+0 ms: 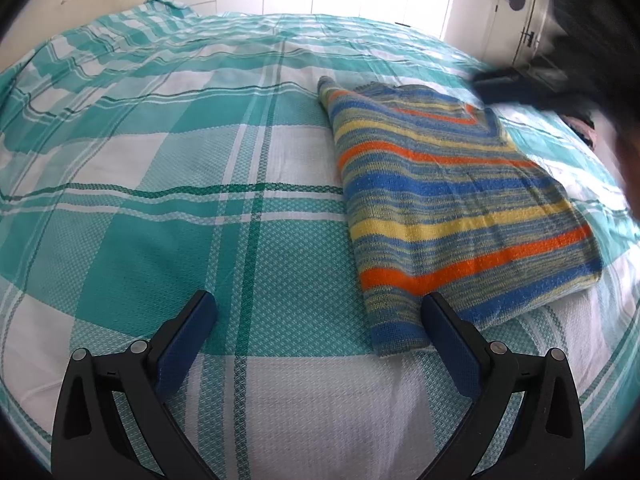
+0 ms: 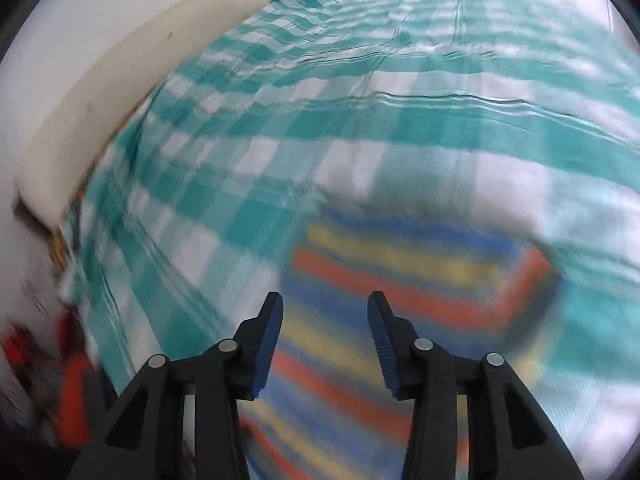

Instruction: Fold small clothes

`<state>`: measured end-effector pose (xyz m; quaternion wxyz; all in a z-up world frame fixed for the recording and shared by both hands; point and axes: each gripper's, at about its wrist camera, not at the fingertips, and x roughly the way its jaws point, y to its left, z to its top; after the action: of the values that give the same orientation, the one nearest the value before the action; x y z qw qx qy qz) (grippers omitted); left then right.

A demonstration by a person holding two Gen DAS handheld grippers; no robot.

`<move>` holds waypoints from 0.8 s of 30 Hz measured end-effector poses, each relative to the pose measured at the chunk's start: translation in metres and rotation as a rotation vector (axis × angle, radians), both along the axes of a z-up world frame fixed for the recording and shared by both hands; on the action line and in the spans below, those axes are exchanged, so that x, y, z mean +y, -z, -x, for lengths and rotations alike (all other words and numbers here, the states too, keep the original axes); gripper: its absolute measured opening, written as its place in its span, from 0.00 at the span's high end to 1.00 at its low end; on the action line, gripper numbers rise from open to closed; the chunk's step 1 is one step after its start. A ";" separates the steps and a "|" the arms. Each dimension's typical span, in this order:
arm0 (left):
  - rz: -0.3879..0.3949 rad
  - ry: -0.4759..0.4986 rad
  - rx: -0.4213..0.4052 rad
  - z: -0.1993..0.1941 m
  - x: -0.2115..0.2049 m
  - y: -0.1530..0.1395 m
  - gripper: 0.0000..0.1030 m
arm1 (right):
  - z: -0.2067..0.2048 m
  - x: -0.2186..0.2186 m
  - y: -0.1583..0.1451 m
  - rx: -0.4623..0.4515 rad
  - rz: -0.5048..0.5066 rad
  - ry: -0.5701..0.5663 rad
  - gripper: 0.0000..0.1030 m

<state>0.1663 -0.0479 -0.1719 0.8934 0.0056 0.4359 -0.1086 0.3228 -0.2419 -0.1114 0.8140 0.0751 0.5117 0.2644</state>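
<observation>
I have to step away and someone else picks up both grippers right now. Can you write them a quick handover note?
Left gripper: open, empty, over the checked bedspread, just beside the near corner of the sweater.
Right gripper: open, nothing between its fingers, above the sweater; its view is blurred.
The striped sweater lies on the bed, already folded into a flat, rough rectangle with one flap turned across the far end.
Left: judge whether it needs another fold or smoothing. Neither gripper holds it.

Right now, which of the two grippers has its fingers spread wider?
The left gripper: its fingers stand far apart over the teal checked bedspread. The right gripper shows a narrower gap above the striped knitted garment.
</observation>
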 end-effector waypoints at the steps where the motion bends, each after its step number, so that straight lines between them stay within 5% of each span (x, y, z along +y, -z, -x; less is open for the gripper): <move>1: -0.002 0.000 0.001 0.000 0.000 0.000 0.01 | 0.026 -0.006 0.002 -0.006 0.022 -0.007 0.57; 9: -0.022 -0.004 0.005 -0.001 -0.002 0.000 0.01 | 0.167 -0.037 0.048 -0.024 0.197 0.058 0.56; 15: -0.017 -0.003 0.013 -0.002 0.000 0.000 0.01 | 0.189 -0.035 0.050 -0.090 0.240 0.114 0.54; 19: 0.031 0.005 0.019 -0.002 0.007 -0.003 0.01 | 0.200 -0.039 0.017 -0.211 0.310 0.215 0.53; 21: 0.077 0.007 0.031 -0.004 0.014 -0.001 0.01 | 0.203 -0.065 0.004 -0.248 0.357 0.356 0.36; 22: 0.085 0.007 0.029 -0.004 0.014 -0.001 0.01 | 0.201 -0.078 0.004 -0.229 0.377 0.417 0.16; 24: 0.074 0.007 0.026 -0.003 0.011 -0.001 0.01 | 0.194 -0.111 0.020 -0.136 0.420 0.531 0.08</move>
<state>0.1694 -0.0365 -0.1710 0.8868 -0.0274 0.4433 -0.1276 0.1292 -0.3524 -0.1312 0.8843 0.0184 0.4622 -0.0633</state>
